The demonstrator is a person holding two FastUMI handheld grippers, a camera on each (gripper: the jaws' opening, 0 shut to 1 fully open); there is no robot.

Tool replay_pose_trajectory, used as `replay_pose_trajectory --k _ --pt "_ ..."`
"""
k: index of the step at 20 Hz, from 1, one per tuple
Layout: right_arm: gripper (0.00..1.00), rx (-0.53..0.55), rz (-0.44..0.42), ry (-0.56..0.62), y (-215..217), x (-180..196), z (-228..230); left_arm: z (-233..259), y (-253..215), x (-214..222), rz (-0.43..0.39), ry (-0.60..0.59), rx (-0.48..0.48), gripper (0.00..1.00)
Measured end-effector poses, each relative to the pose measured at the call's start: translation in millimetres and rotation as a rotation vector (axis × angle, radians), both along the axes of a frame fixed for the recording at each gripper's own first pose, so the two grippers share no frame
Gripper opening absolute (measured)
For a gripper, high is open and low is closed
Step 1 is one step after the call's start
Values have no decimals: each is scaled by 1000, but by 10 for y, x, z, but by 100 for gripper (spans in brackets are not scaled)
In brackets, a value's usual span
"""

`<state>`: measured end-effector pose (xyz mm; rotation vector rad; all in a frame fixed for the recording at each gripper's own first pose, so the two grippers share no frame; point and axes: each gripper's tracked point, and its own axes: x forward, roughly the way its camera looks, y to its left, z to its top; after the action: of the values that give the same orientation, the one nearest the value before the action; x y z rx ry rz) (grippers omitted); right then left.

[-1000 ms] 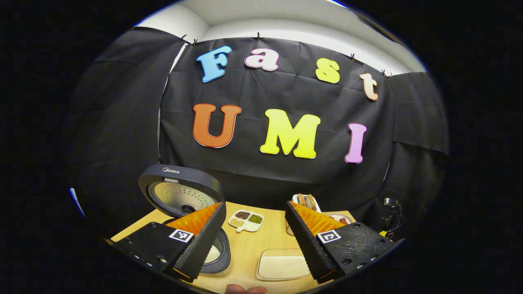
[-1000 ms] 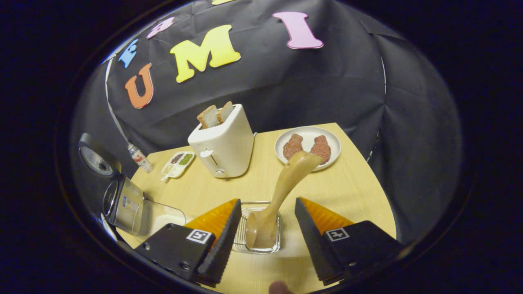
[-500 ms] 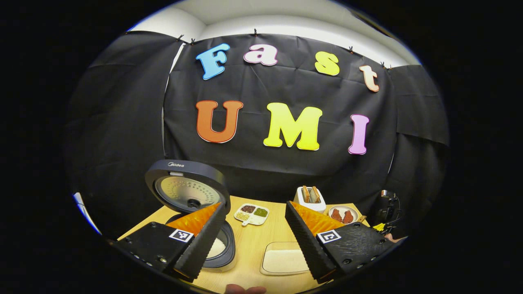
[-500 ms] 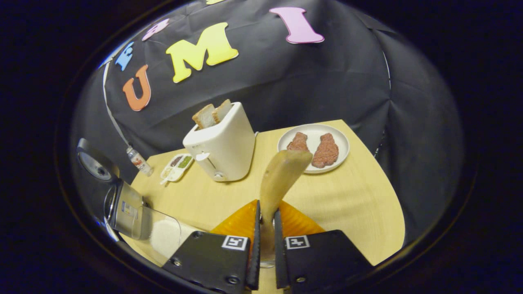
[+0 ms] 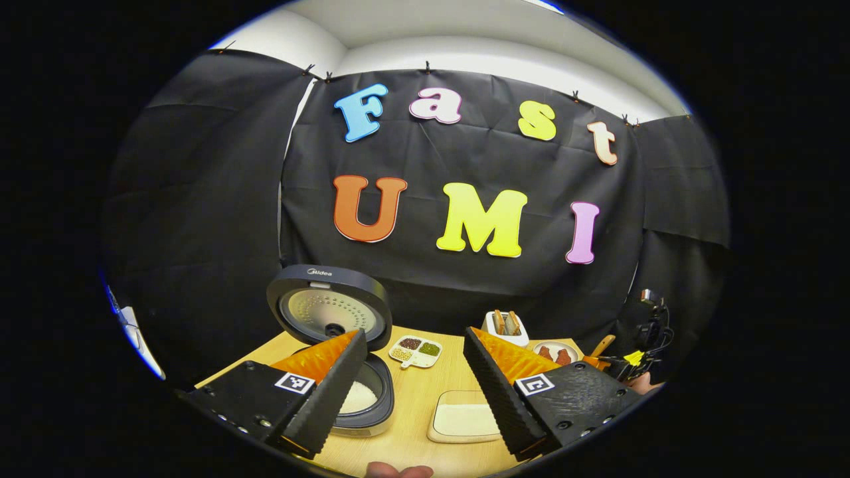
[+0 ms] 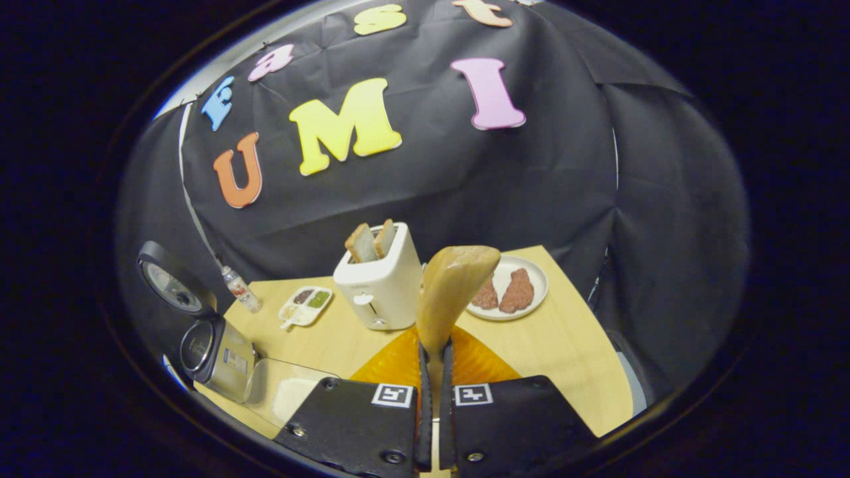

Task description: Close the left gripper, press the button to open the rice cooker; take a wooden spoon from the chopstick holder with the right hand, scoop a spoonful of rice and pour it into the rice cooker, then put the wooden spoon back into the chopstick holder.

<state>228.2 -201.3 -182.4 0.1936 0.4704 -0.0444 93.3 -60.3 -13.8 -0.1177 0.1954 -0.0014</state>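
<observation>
Right gripper [image 6: 433, 398]: we saw its two fingers pinched on the wooden spoon [image 6: 451, 292], one on each side of the handle, low in the right gripper view.
Wooden spoon: it rose between those fingers with its broad end uppermost, leaning a little to the right, in front of the toaster [image 6: 382, 292] and the plate [image 6: 531, 279].
Left gripper [image 5: 415, 392]: we found its fingers spread wide apart above the table [image 5: 412, 405], gripping nothing; a fingertip of the person's hand [image 5: 398, 471] showed at the bottom edge of the left gripper view.
Rice tray [image 5: 463, 421]: it lay on the table between the spread fingers, shallow and pale, holding white rice.
Rice cooker [image 5: 362, 398]: we saw it just left of the tray, partly behind the left finger, its lid [image 5: 329, 315] standing open and white rice lying in the pot.
Sectioned dish [image 5: 416, 350]: it sat beyond the cooker, holding dark, green and pale grains in separate compartments.
Toaster: it stood farther back with two slices of bread upright in its slots.
Plate: it lay to the right of the toaster, carrying two reddish-brown pieces of food.
Small bottle [image 6: 242, 292]: in the right gripper view we saw it upright near the table's far left edge, beside the sectioned dish.
</observation>
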Motion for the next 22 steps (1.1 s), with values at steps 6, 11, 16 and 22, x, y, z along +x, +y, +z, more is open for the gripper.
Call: replay_pose_trajectory --k 6,11,16,22 --pt "10 31 86 -111 934 -263 611 58 252 -341 2 -33 14 95" --pt "10 35 102 -61 1539 -324 271 8 538 -680 22 -24 31 94" --pt "9 -46 53 34 1747 -297 -440 -136 856 -985 53 16 76 95" --pt "9 -303 47 76 1814 -218 -1052 -189 1130 -1097 102 44 57 95"
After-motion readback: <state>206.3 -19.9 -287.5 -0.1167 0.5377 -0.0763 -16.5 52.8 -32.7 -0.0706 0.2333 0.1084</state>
